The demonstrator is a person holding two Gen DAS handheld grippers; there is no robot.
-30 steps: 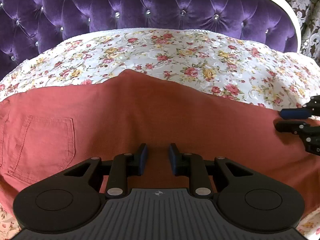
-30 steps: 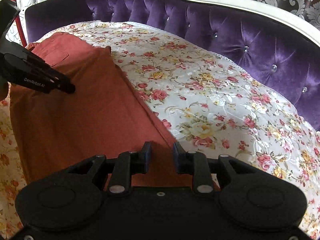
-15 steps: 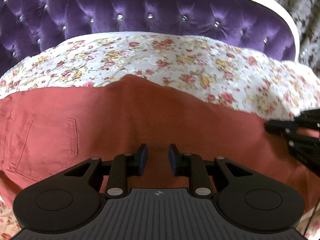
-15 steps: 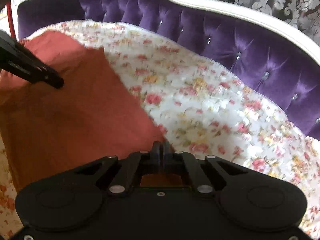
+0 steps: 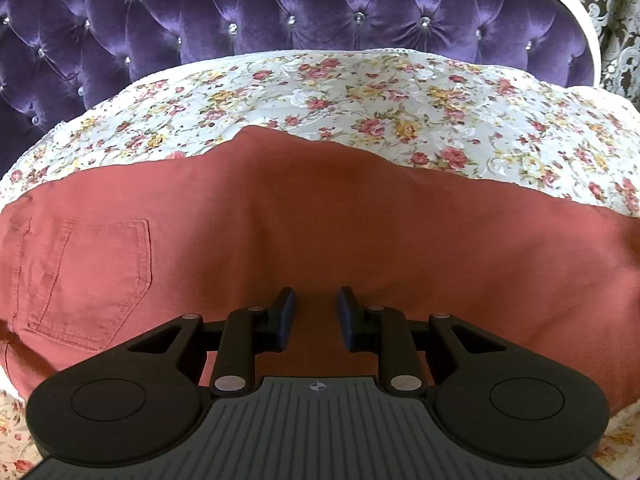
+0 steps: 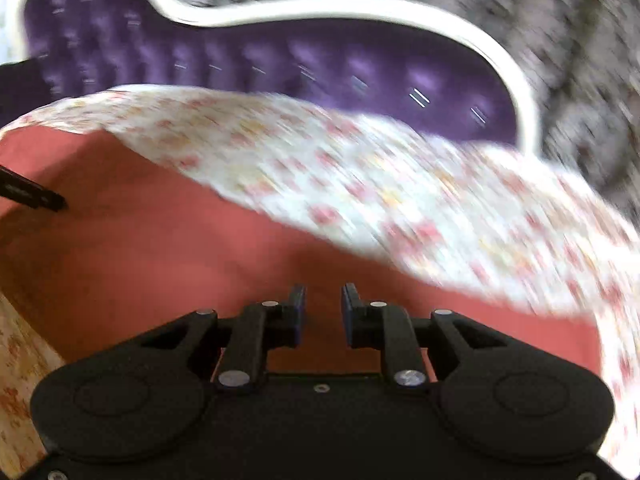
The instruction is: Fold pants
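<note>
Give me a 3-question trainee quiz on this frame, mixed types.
1. True or false: the left gripper is clamped on the pants.
2. The back pocket in the left wrist view lies: A left, B centre, C right?
3. Fill in: the pants lie on a ____ bedspread.

Key: 1 false, its jaws stand apart with nothing between. 2 A. 3 floral.

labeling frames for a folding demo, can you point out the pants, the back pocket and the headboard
pants [image 5: 360, 232], left wrist view, flat middle of the fabric
back pocket [image 5: 96, 280], left wrist view, centre of the stitched patch
headboard [image 5: 248, 12], left wrist view, tufted purple padding
</note>
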